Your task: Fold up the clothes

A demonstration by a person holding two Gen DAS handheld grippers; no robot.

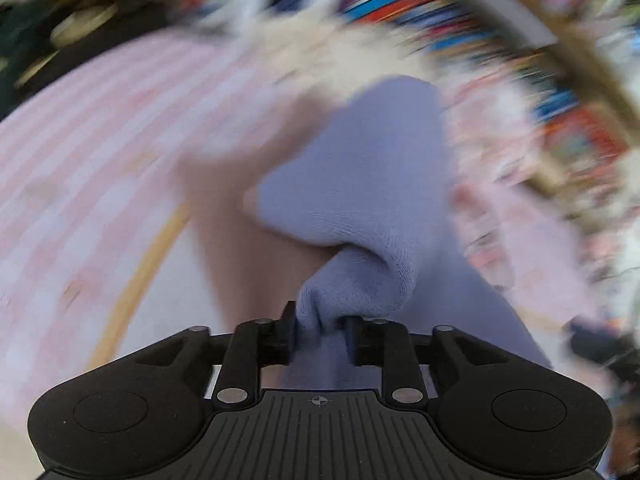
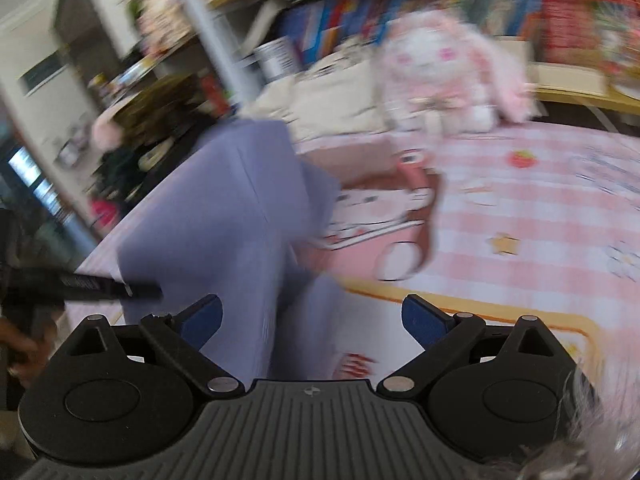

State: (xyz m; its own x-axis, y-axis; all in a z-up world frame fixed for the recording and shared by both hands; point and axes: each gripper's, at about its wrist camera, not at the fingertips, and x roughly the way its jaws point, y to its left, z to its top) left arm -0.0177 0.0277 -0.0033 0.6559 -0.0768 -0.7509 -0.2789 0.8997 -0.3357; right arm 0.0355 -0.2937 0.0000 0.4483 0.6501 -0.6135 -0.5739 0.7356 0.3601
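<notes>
A lavender-blue garment (image 1: 360,184) hangs bunched in front of the left wrist camera, and my left gripper (image 1: 320,334) is shut on a pinched fold of it. In the right wrist view the same garment (image 2: 208,220) stands lifted as a tall draped sheet at left centre over the pink checked cloth. My right gripper (image 2: 312,320) is open, its blue pads wide apart, with the garment's lower edge lying just ahead of the left pad and nothing pressed between them. The left gripper's dark fingers (image 2: 108,290) reach into that view from the left edge.
A pink checked tablecloth (image 2: 540,208) with cartoon prints covers the table. A white and pink plush rabbit (image 2: 444,68) sits at the back beside a cream bag (image 2: 332,100). Bookshelves (image 2: 560,20) full of colourful books stand behind. Both views are blurred.
</notes>
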